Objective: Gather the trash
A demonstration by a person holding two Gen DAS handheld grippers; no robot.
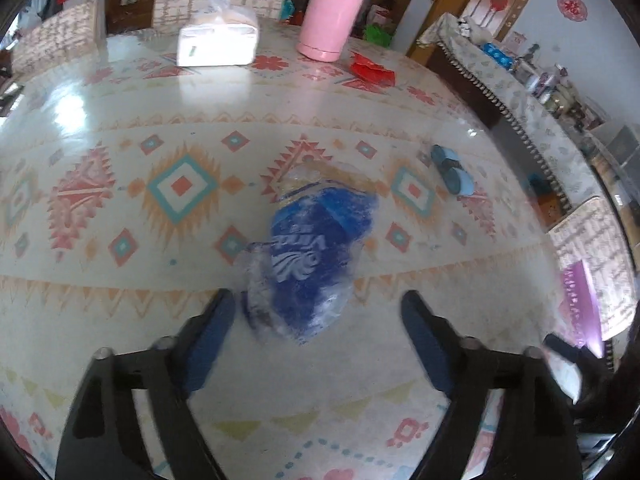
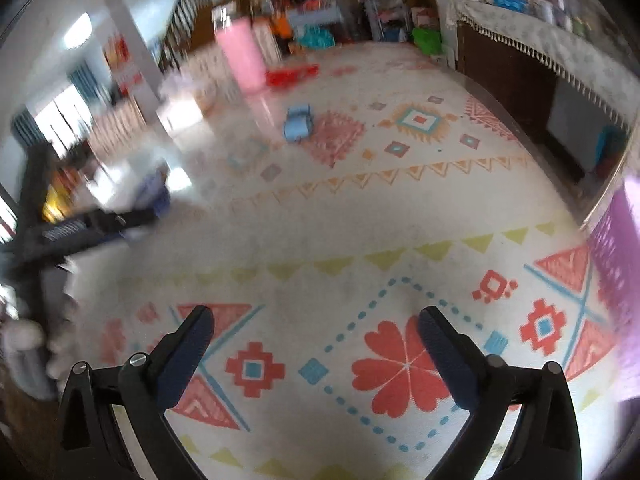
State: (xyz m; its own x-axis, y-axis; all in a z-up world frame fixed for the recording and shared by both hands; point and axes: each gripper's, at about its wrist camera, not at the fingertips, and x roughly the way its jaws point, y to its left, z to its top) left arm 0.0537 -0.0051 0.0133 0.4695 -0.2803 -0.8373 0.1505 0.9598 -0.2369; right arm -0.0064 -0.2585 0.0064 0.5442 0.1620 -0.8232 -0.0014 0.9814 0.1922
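Centring the spread left gripper (image 1: 318,306) over the crumpled blue wrapper (image 1: 308,256) before closing should secure it; the right gripper (image 2: 316,322) hangs open, empty.

Blue plastic wrapper (image 1: 310,256) lies on patterned table (image 1: 120,320); left gripper (image 1: 320,320) jaws apart.

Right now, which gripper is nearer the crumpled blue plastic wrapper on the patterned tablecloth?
Left. The left gripper hangs open just short of the crumpled blue plastic wrapper. The right gripper hovers open over bare cloth, well off to the side.
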